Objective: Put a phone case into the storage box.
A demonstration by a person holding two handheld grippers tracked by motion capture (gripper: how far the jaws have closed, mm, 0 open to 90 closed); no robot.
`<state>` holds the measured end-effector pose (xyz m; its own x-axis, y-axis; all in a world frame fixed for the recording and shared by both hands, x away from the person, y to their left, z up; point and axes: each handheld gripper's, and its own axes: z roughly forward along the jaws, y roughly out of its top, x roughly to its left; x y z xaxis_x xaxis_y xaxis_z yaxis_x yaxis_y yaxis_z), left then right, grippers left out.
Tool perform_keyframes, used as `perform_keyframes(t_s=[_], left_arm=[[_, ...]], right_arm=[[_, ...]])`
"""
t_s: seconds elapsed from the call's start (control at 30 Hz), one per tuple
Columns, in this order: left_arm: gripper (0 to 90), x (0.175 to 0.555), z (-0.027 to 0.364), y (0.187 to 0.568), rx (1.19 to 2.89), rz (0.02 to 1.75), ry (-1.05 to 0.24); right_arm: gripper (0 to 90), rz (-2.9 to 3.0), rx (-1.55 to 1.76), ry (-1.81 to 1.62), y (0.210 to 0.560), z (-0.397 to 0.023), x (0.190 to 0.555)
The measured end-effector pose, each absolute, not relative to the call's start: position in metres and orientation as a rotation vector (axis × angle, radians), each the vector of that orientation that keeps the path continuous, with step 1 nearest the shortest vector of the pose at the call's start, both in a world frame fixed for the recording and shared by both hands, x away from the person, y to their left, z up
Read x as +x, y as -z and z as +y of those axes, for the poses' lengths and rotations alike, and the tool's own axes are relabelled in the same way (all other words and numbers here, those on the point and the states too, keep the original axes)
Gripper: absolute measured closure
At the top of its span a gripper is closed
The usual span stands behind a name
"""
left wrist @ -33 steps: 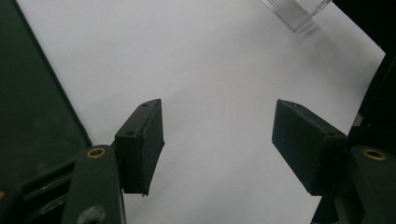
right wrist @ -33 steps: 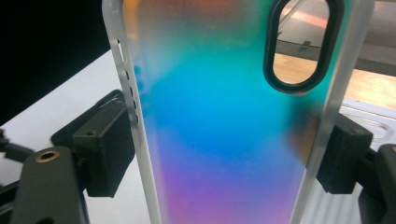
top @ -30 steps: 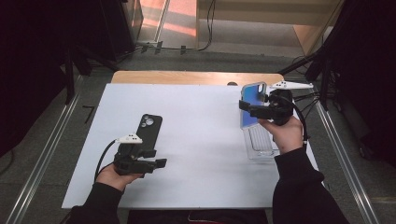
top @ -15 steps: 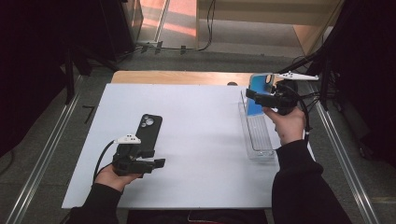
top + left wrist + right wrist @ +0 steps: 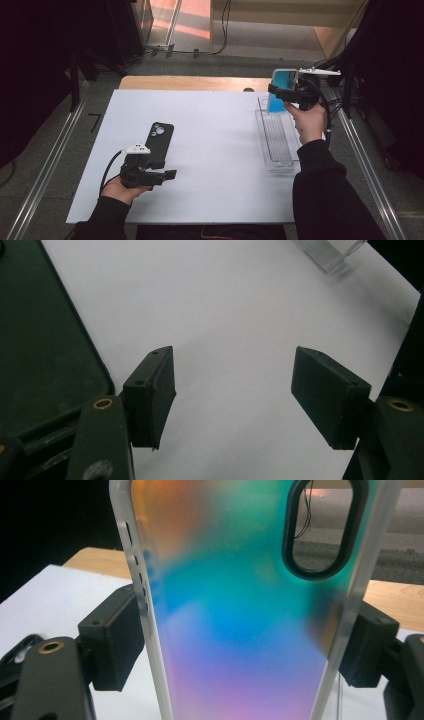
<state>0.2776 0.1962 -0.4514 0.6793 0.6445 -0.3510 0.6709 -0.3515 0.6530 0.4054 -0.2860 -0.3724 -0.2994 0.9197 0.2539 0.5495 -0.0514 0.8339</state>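
A black phone (image 5: 160,142) lies face down on the white table (image 5: 220,150), its camera end toward the far side. My left gripper (image 5: 162,170) rests low at the phone's near end, jaws open with bare table between them (image 5: 235,395); the phone (image 5: 45,340) sits just left of its left jaw. My right gripper (image 5: 282,95) is raised over the far end of a clear tray (image 5: 277,150) and is shut on an iridescent blue-green phone case (image 5: 284,79). In the right gripper view the case (image 5: 240,620) stands upright, both pads (image 5: 112,640) pressing its frosted side edges.
The clear tray (image 5: 330,252) lies lengthwise along the table's right side. A wooden board (image 5: 190,82) borders the table's far edge. Metal rails (image 5: 50,165) run along both sides, and cables trail on the floor beyond.
My right gripper has carried the case away from me, from over the tray's middle to above its far end. The left gripper and the black phone have stayed put.
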Motion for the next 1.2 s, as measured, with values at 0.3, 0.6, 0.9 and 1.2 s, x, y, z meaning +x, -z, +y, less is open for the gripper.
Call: perform_keyframes(t_s=[0.3,0.6,0.9,1.2], left_arm=[[34.3,0.277,0.196,0.452,2.082,0.993,0.033],[34.3,0.279,0.197,0.453,2.080,0.997,0.037],[34.3,0.279,0.196,0.453,2.082,0.995,0.041],[34.3,0.279,0.197,0.454,2.082,0.994,0.047]], right_arm=[[17.0,1.791,1.574,-1.225,0.376,-0.290,0.432],[17.0,1.752,1.611,-1.207,0.390,-0.291,0.451],[17.0,1.766,1.646,-1.201,0.406,-0.287,0.465],[16.9,1.794,1.657,-1.110,0.426,-0.283,0.475]])
